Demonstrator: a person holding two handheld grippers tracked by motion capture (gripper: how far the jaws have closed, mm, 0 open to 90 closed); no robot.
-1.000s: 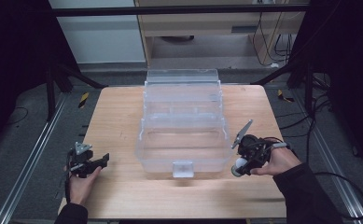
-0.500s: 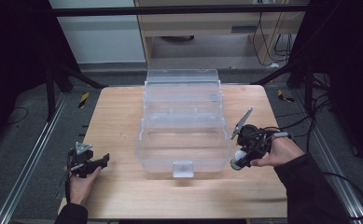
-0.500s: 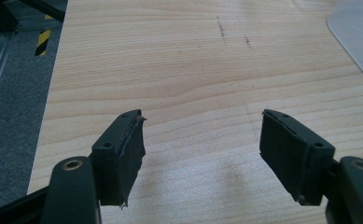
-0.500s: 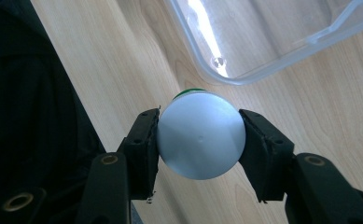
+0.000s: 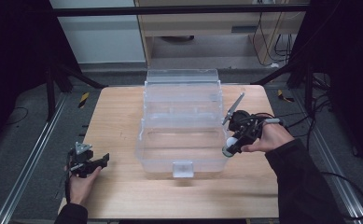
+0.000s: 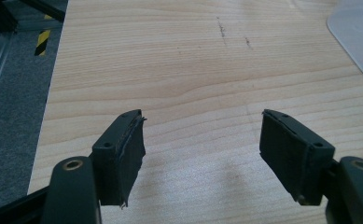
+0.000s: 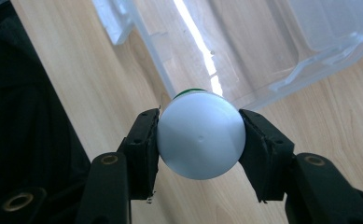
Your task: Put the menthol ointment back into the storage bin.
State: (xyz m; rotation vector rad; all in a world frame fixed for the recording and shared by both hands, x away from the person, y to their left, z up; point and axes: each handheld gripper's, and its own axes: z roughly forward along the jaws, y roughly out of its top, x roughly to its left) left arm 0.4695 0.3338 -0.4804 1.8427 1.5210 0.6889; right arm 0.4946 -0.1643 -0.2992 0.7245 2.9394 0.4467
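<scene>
Currently, the right gripper [image 5: 230, 145] clamped a white round-ended object [image 7: 200, 135] between both pads, possibly a bottle with a green band behind its end; the view was too close to confirm. Just beyond its jaws lay the clear plastic box [image 5: 181, 126], standing open on the wooden table [image 5: 118, 112]. The left gripper [image 6: 202, 149] rested with jaws spread wide over bare wood, nothing between them.

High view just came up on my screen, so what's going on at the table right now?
A person works with a gripper in each hand. The right gripper is shut on a white round-ended object with a green edge, held beside the right front corner of the open clear plastic box. The left gripper is open with nothing between its jaws, over bare wood at the near left of the table.
</scene>
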